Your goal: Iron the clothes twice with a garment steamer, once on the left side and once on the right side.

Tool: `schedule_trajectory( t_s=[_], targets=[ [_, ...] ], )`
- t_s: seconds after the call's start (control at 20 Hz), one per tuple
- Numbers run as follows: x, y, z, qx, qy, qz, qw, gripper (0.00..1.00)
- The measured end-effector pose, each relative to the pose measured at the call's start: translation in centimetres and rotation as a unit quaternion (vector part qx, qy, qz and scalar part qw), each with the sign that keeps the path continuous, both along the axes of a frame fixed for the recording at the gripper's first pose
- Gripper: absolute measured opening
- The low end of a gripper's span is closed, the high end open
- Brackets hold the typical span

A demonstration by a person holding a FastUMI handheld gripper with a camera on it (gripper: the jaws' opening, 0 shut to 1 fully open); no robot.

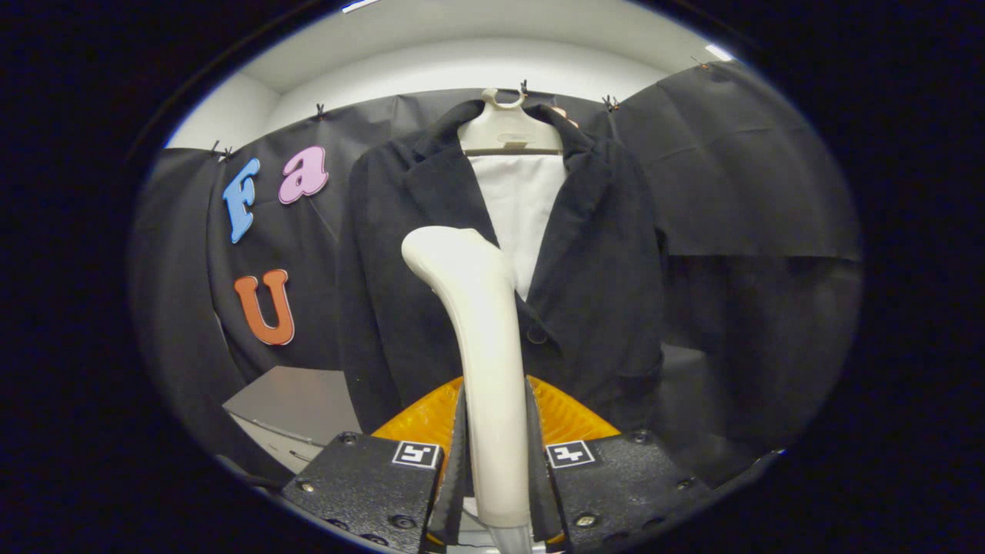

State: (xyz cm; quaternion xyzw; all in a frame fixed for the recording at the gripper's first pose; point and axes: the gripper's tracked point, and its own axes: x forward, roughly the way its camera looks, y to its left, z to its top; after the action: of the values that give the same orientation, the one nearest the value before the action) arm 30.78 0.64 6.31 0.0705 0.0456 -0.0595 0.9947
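Observation:
A dark jacket [600, 277] hangs on a pale hanger [509, 131] against the booth's wall, open at the front over a white lining [522, 215]. My gripper [495, 454] is shut on the cream handle of the garment steamer [481, 323], both fingers pressing its sides. The steamer stands upright between the fingers, and its rounded head reaches up in front of the jacket's left lapel and chest. Whether the head touches the cloth cannot be told. An orange ribbed part [565, 415] shows just behind the fingers, at the steamer's foot.
A grey table surface [296, 400] lies low to the left of the jacket. Black cloth drapes the wall on both sides of the jacket, with a white ceiling above.

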Motion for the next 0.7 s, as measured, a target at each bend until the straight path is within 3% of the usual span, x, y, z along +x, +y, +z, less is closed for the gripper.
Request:
schedule_trajectory(
  t_s=[0.7],
  targets=[
    [-1.1, 0.9, -9.7, 0.004, 0.071, 0.011, 0.997, 0.37]
  ],
)
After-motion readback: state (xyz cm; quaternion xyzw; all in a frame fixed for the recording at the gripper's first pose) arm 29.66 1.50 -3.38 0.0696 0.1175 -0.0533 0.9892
